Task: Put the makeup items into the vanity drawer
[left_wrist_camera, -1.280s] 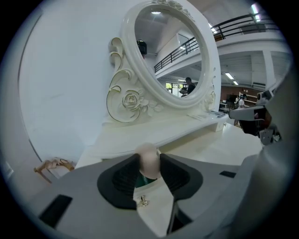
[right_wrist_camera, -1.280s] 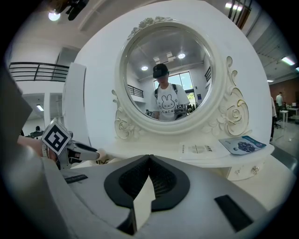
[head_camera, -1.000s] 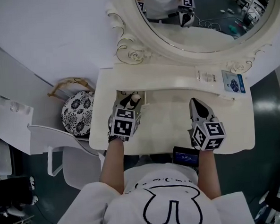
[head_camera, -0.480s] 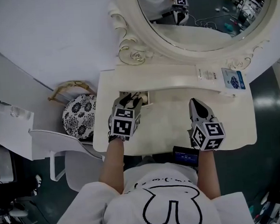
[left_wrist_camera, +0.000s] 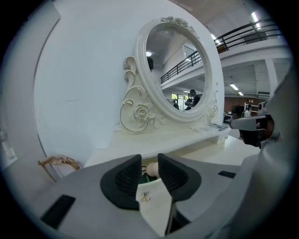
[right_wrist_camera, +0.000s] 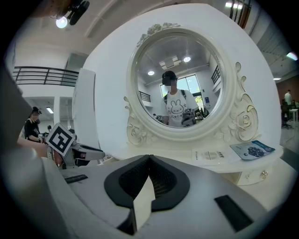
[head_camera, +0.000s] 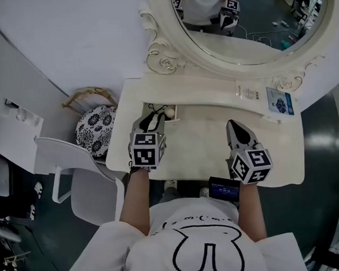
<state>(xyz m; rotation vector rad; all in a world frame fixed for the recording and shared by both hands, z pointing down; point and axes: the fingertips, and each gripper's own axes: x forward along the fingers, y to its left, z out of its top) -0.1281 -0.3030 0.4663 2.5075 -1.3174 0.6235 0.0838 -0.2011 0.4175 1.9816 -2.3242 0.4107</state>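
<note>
The cream vanity (head_camera: 204, 141) has a small drawer (head_camera: 177, 113) pulled open at its back left. Inside lie a black makeup item (head_camera: 154, 113) and a cream round-tipped one (head_camera: 169, 111). My left gripper (head_camera: 151, 121) hovers just in front of the drawer, and its jaws have just been closing with nothing between them. In the left gripper view, the left gripper (left_wrist_camera: 149, 170) stands open; the cream item (left_wrist_camera: 150, 168) shows through the gap, above the drawer front and its small knob (left_wrist_camera: 145, 197). My right gripper (head_camera: 233, 125) hangs over the tabletop, and the right gripper (right_wrist_camera: 149, 161) is shut and empty.
An oval mirror (head_camera: 248, 18) in a carved frame stands behind the table. Two leaflets (head_camera: 279, 102) lie on the raised back shelf. A dark phone-like device (head_camera: 224, 189) sits at the front edge. A white chair (head_camera: 75, 178) and a patterned stool (head_camera: 95, 131) stand to the left.
The left gripper has drawn back from over the drawer toward the person, and its jaws have narrowed. The makeup items stay in the drawer. The right gripper has scarcely shifted.
</note>
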